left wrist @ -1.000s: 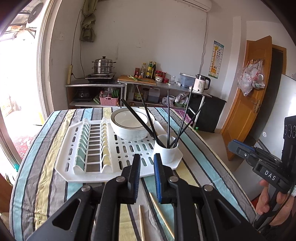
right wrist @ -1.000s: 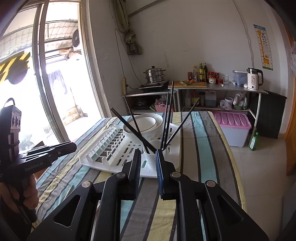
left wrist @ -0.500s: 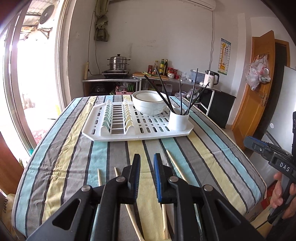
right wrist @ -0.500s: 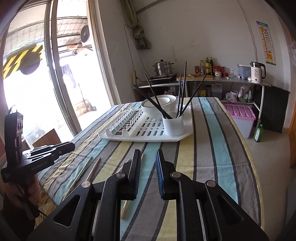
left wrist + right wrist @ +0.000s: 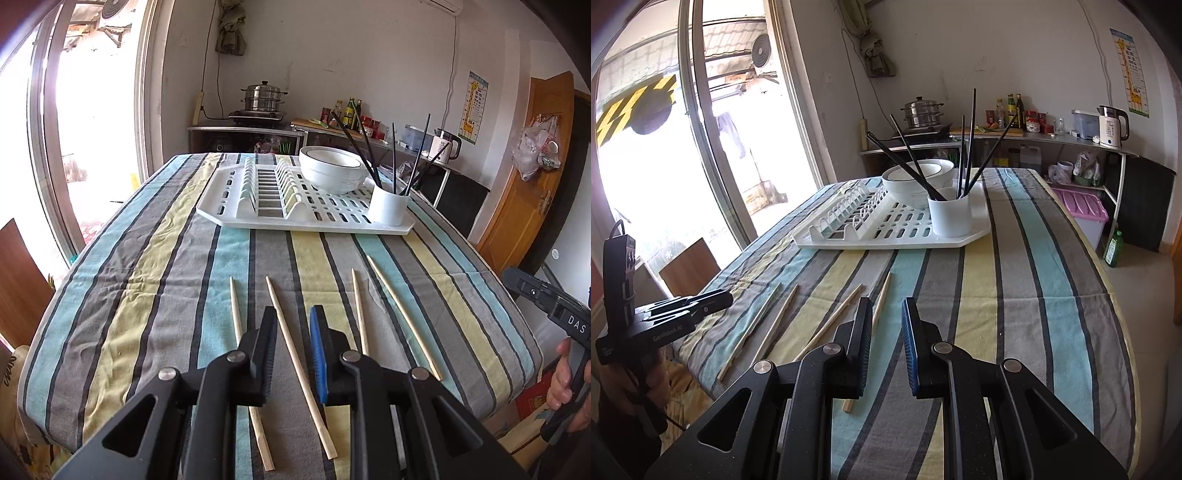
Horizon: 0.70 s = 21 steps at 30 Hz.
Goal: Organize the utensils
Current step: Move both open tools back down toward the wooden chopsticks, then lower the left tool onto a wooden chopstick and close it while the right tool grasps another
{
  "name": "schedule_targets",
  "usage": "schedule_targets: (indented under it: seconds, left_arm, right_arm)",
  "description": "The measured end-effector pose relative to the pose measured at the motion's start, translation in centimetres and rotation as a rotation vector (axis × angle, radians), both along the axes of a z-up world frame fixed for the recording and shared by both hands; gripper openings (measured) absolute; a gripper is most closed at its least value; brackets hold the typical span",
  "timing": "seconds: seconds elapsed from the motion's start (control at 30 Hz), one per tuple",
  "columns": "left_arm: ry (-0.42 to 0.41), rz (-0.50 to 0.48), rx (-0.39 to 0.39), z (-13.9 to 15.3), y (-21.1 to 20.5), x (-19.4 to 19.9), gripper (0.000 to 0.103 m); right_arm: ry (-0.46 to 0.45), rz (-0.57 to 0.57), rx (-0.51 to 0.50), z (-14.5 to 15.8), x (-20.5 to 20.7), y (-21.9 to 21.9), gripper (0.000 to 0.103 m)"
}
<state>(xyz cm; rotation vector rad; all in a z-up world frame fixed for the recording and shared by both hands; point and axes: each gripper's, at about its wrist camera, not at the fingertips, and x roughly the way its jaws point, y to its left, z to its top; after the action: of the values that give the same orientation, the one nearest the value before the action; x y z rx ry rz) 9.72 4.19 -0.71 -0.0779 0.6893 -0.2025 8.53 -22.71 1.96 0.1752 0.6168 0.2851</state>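
Several pale wooden chopsticks lie side by side on the striped tablecloth near its front edge. My left gripper (image 5: 294,310) hovers just above them and its jaws are opening; one wooden chopstick (image 5: 286,328) runs beneath the gap, and the pads are not touching it. My right gripper (image 5: 887,302) hangs beside the rightmost wooden chopstick (image 5: 882,297), its jaws a narrow gap apart with nothing between them. Further back a white cup (image 5: 388,208) (image 5: 951,218) holding black chopsticks stands on the corner of a white drying rack (image 5: 236,210) (image 5: 886,240).
A white bowl (image 5: 332,173) sits on the rack behind the cup. The table's front edge (image 5: 221,435) is close below the grippers. A window door is on the left, a kitchen shelf stands behind the table, and a pink bin (image 5: 1082,210) sits on the floor at the right.
Both grippers have drawn back from the rack toward the table's front edge and dropped lower. The wooden chopsticks have come into view. The left jaws stand slightly wider.
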Motion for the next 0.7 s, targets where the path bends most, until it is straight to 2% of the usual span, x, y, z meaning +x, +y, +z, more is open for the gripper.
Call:
schedule_targets:
  seconds: [0.3, 0.7]
  left_arm:
    - [0.056, 0.036, 0.027, -1.8, 0.8, 1.8, 0.019]
    - [0.154, 0.057, 0.074, -3.8, 1.7, 6.2, 0.019]
  right_arm:
    - [0.052, 0.038, -0.018, -1.4, 2.3, 2.0, 0.017]
    - [0.186, 0.072, -0.086, -3.8, 9.0, 4.9, 0.017]
